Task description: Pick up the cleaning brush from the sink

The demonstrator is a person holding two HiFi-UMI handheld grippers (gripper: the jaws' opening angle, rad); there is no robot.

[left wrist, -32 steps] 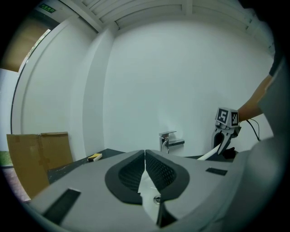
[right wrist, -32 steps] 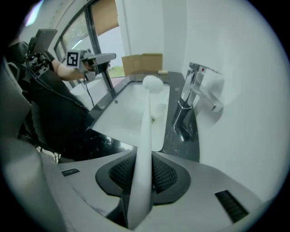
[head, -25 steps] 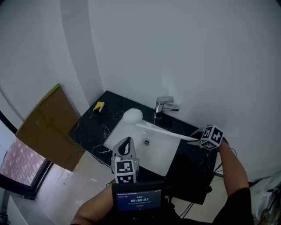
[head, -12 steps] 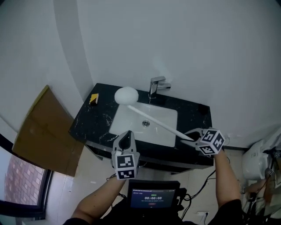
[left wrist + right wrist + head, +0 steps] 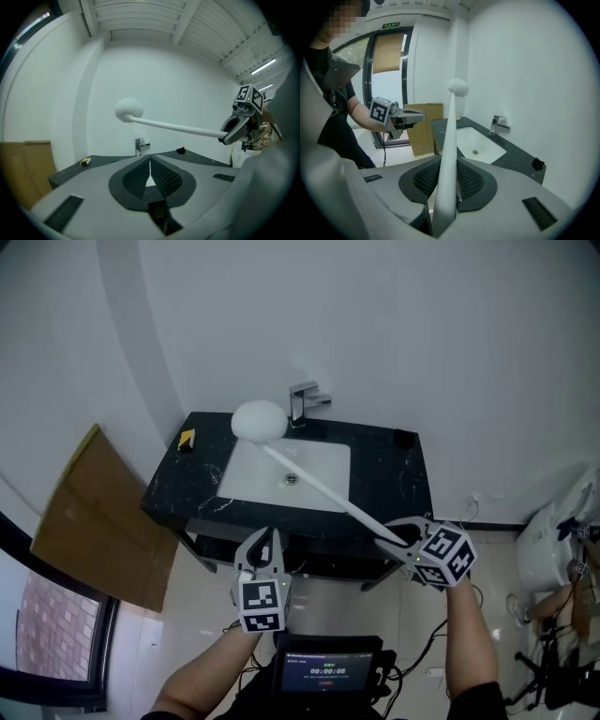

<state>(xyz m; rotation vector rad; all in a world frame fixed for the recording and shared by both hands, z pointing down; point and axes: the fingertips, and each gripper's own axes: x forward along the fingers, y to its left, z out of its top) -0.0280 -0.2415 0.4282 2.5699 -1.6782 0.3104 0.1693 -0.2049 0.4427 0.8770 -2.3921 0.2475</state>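
Observation:
The cleaning brush has a round white head (image 5: 260,420) and a long white handle (image 5: 323,487). My right gripper (image 5: 395,538) is shut on the handle's near end, and the brush hangs in the air, slanting over the white sink (image 5: 309,461). In the right gripper view the handle (image 5: 449,140) runs up between the pads to the head (image 5: 458,87). My left gripper (image 5: 266,539) hovers in front of the counter, shut and holding nothing. From the left gripper (image 5: 150,171) view the brush (image 5: 128,109) crosses the air to the right gripper (image 5: 238,125).
The black stone counter (image 5: 187,486) carries a chrome faucet (image 5: 304,400), a yellow sponge (image 5: 187,439) at its left and a small black object (image 5: 403,438) at its right. Cardboard (image 5: 89,521) leans at the left. A small screen (image 5: 326,672) sits near my body.
Both grippers have drawn back from the sink toward me. The brush has come up out of the basin with the right gripper and now hangs above the counter.

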